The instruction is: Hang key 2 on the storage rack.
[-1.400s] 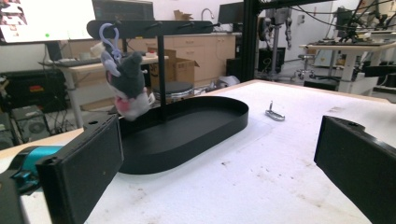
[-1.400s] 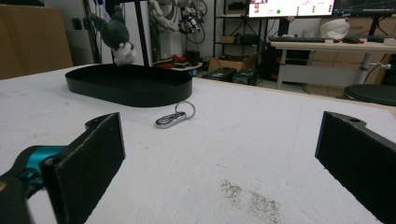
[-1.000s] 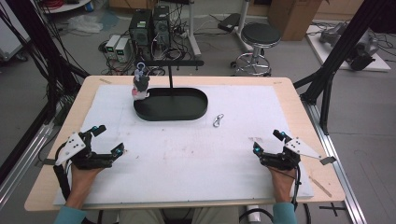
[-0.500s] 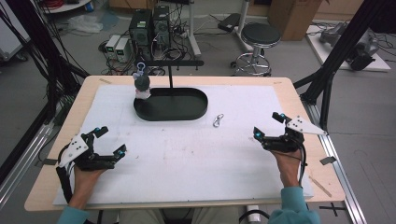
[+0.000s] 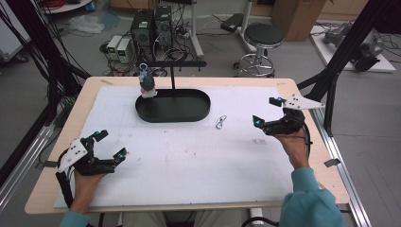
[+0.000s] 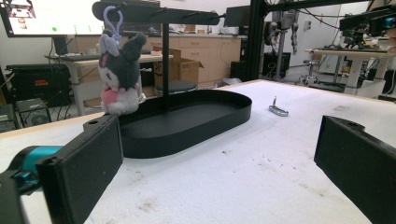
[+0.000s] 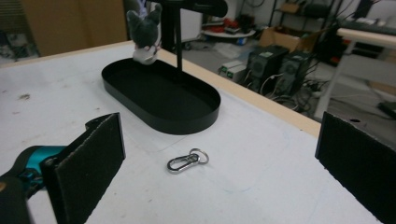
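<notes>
Right gripper [image 5: 267, 115] has advanced toward the metal clasp [image 5: 221, 122], jaws spread wide and empty.

Since half a second ago the right hand [image 5: 294, 142] has moved forward and inward; the left gripper [image 5: 109, 145] has barely shifted, jaws also wide, low over the desk [image 5: 189, 161]. In the right gripper view the clasp [image 7: 187, 161] lies flat just ahead, between the jaws: a silver snap hook with a small ring. Beyond it sits the black oval tray [image 5: 173, 106], with the plush toy [image 5: 147, 84] hanging from the stand [image 5: 172, 66] farthest.
</notes>
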Tool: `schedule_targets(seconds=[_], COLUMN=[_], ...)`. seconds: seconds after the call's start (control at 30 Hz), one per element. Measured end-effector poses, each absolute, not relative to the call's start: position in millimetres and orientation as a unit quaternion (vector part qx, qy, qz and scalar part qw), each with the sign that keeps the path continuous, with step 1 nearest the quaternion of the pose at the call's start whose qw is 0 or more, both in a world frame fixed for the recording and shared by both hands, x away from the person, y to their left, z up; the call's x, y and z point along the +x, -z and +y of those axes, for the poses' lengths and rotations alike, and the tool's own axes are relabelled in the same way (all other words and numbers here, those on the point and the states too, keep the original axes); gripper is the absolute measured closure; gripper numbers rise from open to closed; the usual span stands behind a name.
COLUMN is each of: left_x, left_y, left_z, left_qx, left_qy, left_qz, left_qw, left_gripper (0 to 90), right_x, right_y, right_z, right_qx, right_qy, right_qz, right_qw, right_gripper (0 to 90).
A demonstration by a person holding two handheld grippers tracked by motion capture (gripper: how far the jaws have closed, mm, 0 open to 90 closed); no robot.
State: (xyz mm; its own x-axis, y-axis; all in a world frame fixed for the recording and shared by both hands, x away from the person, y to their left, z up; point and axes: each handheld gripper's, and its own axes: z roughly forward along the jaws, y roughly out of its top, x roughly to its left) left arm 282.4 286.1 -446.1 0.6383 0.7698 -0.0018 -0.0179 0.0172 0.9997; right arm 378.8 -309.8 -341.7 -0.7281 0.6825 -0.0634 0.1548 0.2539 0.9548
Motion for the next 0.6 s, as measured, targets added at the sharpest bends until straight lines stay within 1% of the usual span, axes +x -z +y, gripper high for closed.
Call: schedule_targets(seconds=[0.17, 0.27, 0.4, 0.6], left_x=[281.3, 280.9, 281.6, 282.1], left_y=[449.9, 450.7, 452.1, 452.6], left_z=[289.7, 290.4, 289.7, 290.8], left_qx=[0.625, 0.620, 0.624, 0.618], left_qy=[-0.306, -0.306, -0.306, -0.307], left_qz=[0.304, 0.304, 0.303, 0.305], left_qw=[0.650, 0.655, 0.652, 0.656], left_gripper=[1.7, 1.7, 1.7, 1.7], right_x=[400.1, 414.4, 431.2, 451.6], right_y=[330.9, 324.8, 318.8, 317.5], right_z=[-302.1, -296.9, -289.9, -278.1], right_qx=[0.255, 0.241, 0.226, 0.213], right_qy=[-0.535, -0.520, -0.504, -0.467], right_qz=[0.778, 0.795, 0.815, 0.843], right_qw=[0.209, 0.197, 0.175, 0.164], right_gripper=[0.7, 0.8, 0.8, 0.8])
